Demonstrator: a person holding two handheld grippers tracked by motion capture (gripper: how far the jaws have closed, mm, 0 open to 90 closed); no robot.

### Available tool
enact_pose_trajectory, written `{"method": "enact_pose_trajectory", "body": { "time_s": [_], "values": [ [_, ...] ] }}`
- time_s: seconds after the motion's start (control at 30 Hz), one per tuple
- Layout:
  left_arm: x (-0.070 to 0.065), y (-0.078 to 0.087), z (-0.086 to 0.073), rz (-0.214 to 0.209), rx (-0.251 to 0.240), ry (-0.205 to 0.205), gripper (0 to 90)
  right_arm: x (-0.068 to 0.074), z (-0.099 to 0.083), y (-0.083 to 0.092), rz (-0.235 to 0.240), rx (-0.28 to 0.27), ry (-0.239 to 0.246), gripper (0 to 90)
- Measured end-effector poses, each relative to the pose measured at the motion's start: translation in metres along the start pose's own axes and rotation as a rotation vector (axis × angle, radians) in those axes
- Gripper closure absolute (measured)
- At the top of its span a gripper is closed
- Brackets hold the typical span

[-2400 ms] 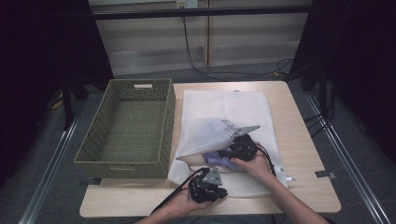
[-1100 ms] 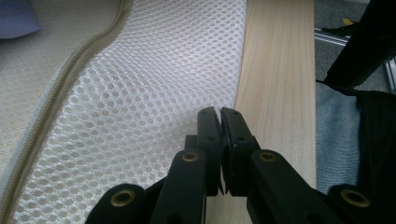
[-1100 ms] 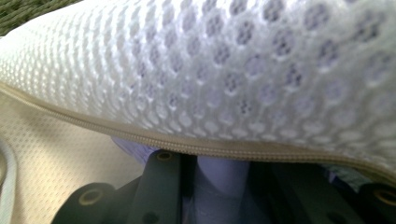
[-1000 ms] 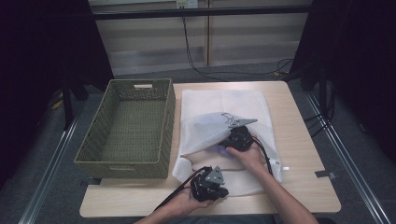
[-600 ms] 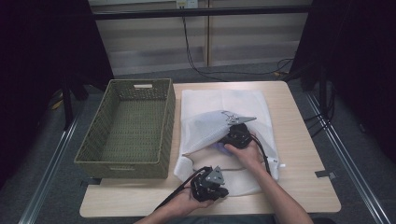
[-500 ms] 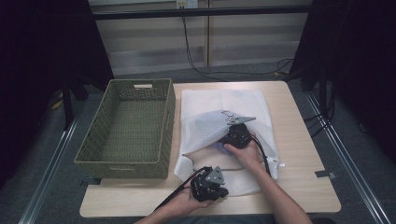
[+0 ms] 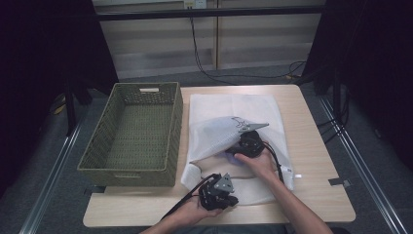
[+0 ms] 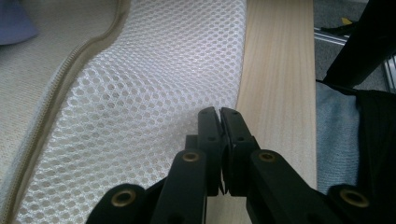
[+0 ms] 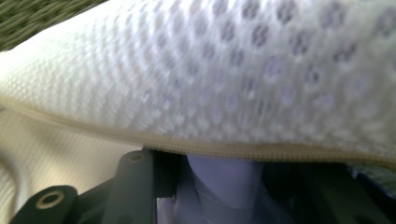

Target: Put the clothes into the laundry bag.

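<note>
**Mesh bag held at its near edge while a lilac garment goes in**

High view: a white mesh bag (image 7: 234, 109) lies on the desk (image 7: 311, 146), just beside a green woven basket (image 7: 134, 134). The left tool (image 7: 217, 191) sits at the bag's near edge; the right tool (image 7: 247, 145) is tucked under the bag's lifted flap.

Left gripper view: the left tool (image 8: 219, 114) has its jaws pressed together, pinching the mesh edge by the zip (image 8: 70, 79).

Right gripper view: the right tool's jaws have just been opening; a lilac garment (image 9: 224, 179) lies between them under the zip hem, and whether the pads press on it I cannot tell.
</note>
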State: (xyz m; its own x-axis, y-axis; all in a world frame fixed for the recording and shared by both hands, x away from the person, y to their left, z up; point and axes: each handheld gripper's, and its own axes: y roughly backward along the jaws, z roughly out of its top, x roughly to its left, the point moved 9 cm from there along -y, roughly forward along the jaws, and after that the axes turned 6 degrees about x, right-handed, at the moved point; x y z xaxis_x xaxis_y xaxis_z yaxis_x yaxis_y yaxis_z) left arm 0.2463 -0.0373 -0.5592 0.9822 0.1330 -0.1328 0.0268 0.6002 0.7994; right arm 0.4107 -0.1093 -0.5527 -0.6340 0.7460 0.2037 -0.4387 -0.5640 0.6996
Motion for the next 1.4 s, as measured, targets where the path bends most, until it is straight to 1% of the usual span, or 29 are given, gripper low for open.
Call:
{"method": "enact_pose_trajectory", "body": {
  "time_s": [0.03, 0.07, 0.13, 0.17, 0.27, 0.33, 0.4, 0.53, 0.57, 0.63, 0.7, 0.77, 0.87, 0.9, 0.93, 0.97, 1.03, 1.1, 1.2, 1.23, 1.4],
  "values": [
    [0.000, 0.000, 0.000, 0.001, 0.000, 0.000, 87.5, 0.001, 0.000, 0.002, 0.004, -0.002, 0.008, 54.0],
    [0.000, 0.000, 0.000, 0.000, -0.001, 0.000, 87.5, 0.004, -0.001, 0.007, 0.017, -0.003, 0.006, 53.1],
    [0.000, -0.001, 0.001, -0.001, -0.012, 0.003, 87.5, 0.008, -0.002, 0.014, 0.027, -0.008, 0.016, 52.5],
    [0.000, -0.001, 0.001, -0.001, -0.010, 0.004, 87.5, 0.010, -0.003, 0.018, 0.040, -0.009, 0.017, 52.2],
    [0.000, -0.001, 0.000, 0.000, -0.009, 0.005, 87.5, 0.016, -0.006, 0.030, 0.056, -0.007, 0.041, 53.4],
    [0.000, -0.001, 0.001, -0.001, -0.010, 0.006, 87.5, 0.019, -0.008, 0.038, 0.069, -0.014, 0.057, 56.2],
    [0.000, -0.001, 0.000, -0.001, -0.010, 0.006, 87.5, 0.021, -0.011, 0.047, 0.086, -0.025, 0.063, 57.9],
    [0.000, -0.001, 0.000, -0.001, -0.010, 0.007, 87.5, 0.023, -0.010, 0.065, 0.108, -0.056, 0.072, 68.3],
    [0.001, 0.000, 0.000, 0.000, 0.002, 0.003, 87.5, 0.023, -0.009, 0.068, 0.112, -0.068, 0.078, 69.9],
    [0.001, 0.000, -0.001, 0.000, 0.002, 0.002, 87.5, 0.020, -0.004, 0.076, 0.111, -0.092, 0.072, 73.1],
    [0.001, -0.001, 0.000, 0.000, -0.010, 0.003, 87.5, 0.014, 0.002, 0.080, 0.092, -0.104, 0.076, 76.2],
    [0.001, -0.001, 0.000, -0.001, -0.010, 0.003, 87.5, 0.006, 0.007, 0.081, 0.068, -0.114, 0.070, 77.6],
    [0.001, 0.000, 0.000, -0.001, -0.010, 0.004, 87.5, -0.010, 0.011, 0.077, 0.032, -0.119, 0.058, 79.8],
    [0.001, -0.001, 0.000, -0.002, -0.011, 0.003, 87.5, -0.015, 0.010, 0.074, 0.023, -0.114, 0.052, 79.8],
    [0.001, -0.001, 0.000, 0.000, -0.012, 0.003, 87.5, -0.019, 0.009, 0.071, 0.024, -0.113, 0.043, 79.9],
    [0.001, -0.001, 0.001, -0.001, -0.025, 0.007, 87.4, -0.023, 0.007, 0.066, 0.019, -0.107, 0.035, 80.0],
    [0.001, -0.001, 0.001, -0.002, -0.023, 0.006, 87.4, -0.029, 0.003, 0.060, 0.007, -0.094, 0.030, 79.8],
    [0.001, -0.001, 0.001, -0.002, -0.020, 0.006, 87.4, -0.033, 0.001, 0.054, 0.007, -0.080, 0.026, 79.7],
    [0.001, -0.001, 0.001, -0.003, -0.021, 0.006, 87.5, -0.033, -0.001, 0.051, 0.007, -0.070, 0.023, 79.5],
    [0.001, -0.001, 0.001, -0.003, -0.027, 0.008, 87.5, -0.034, -0.004, 0.049, 0.005, -0.058, 0.036, 79.4],
    [0.001, -0.001, 0.001, -0.005, -0.023, 0.005, 87.4, -0.037, -0.012, 0.044, 0.004, -0.022, 0.040, 77.6]
  ]
}}
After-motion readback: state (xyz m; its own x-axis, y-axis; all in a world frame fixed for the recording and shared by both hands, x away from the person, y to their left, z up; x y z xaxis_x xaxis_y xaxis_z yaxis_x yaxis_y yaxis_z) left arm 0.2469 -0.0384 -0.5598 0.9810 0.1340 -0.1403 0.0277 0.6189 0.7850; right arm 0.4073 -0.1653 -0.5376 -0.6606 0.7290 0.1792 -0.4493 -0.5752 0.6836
